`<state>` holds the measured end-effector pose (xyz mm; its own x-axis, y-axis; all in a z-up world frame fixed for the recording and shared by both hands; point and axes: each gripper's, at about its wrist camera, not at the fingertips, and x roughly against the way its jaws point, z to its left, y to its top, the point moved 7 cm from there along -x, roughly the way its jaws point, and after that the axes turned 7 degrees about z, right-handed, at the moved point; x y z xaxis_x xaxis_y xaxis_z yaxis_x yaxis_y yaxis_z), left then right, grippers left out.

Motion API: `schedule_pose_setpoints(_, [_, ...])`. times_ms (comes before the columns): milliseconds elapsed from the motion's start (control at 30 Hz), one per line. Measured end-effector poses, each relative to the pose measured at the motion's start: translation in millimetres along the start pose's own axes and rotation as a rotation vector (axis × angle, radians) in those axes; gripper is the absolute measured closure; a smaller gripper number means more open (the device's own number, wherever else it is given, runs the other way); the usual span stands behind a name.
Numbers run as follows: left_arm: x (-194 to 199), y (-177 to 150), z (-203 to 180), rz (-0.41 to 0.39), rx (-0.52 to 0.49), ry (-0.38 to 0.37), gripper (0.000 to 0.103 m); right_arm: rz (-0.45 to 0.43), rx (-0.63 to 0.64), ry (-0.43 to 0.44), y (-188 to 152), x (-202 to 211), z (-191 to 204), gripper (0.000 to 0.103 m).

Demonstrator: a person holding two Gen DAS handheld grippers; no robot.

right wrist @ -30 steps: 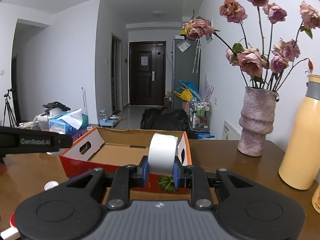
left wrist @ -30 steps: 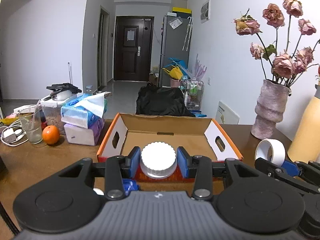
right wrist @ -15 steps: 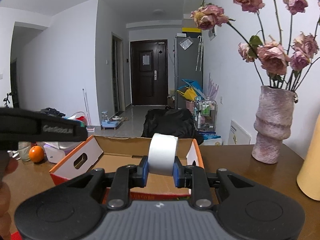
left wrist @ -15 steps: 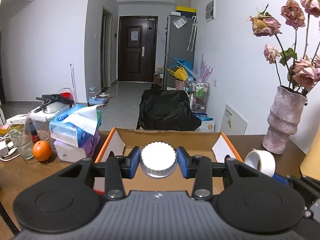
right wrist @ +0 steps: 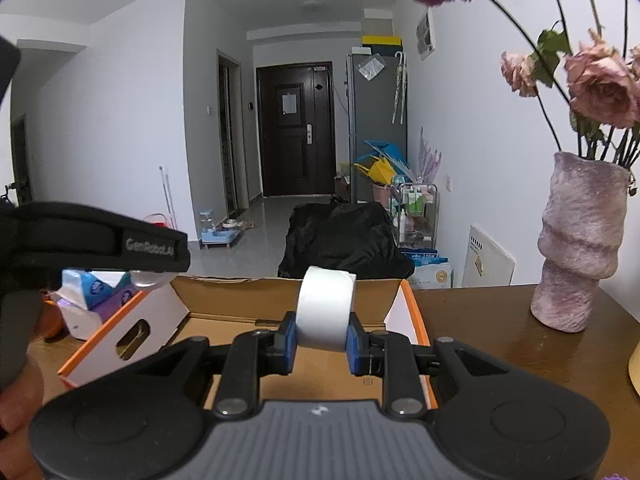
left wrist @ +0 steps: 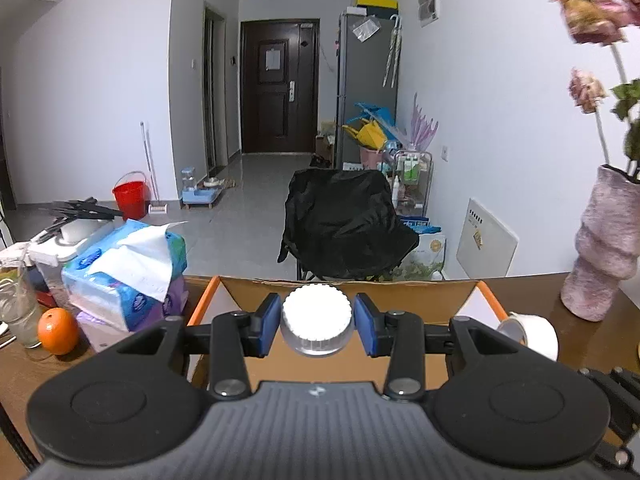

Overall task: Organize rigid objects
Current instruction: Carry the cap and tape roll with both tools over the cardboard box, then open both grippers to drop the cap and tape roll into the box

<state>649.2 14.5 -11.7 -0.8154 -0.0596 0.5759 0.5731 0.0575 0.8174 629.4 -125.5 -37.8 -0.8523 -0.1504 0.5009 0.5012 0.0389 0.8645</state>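
My left gripper (left wrist: 316, 326) is shut on a clear jar with a ribbed white lid (left wrist: 317, 318), held above the open cardboard box (left wrist: 400, 308) with orange edges. In the right wrist view my right gripper (right wrist: 321, 344) is shut on a white roll of tape (right wrist: 326, 306), also over the box (right wrist: 224, 320). The tape roll (left wrist: 532, 334) shows at the right of the left wrist view. The left gripper's black body (right wrist: 100, 240) crosses the left of the right wrist view, with the jar's clear base (right wrist: 150, 278) under it.
Tissue packs (left wrist: 124, 276), an orange (left wrist: 57, 330) and a glass (left wrist: 16, 312) stand left of the box. A pink vase with dried roses (right wrist: 580, 252) stands at the right on the brown table (right wrist: 480, 320). A black-draped chair (left wrist: 344, 220) is behind the table.
Both grippers have moved forward with their loads, from the near side of the box to over its inside. The box and vase have come closer in both views.
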Motion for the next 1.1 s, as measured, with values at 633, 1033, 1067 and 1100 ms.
schedule_pose_setpoints(633, [-65, -21, 18, 0.107, -0.005, 0.027, 0.062, 0.080, 0.014, -0.007, -11, -46, 6, 0.080])
schedule_pose_setpoints(1033, [-68, -25, 25, 0.126, -0.014, 0.032, 0.042, 0.091, 0.027, -0.041, -11, -55, 1, 0.027])
schedule_pose_setpoints(1067, [-67, -25, 25, 0.121, -0.015, 0.040, 0.035, 0.093, 0.026, -0.037, -12, -55, 1, 0.026])
schedule_pose_setpoints(1100, [-66, -25, 26, 0.117, -0.016, 0.046, 0.031, 0.095, 0.025, -0.036, -12, -56, 1, 0.022])
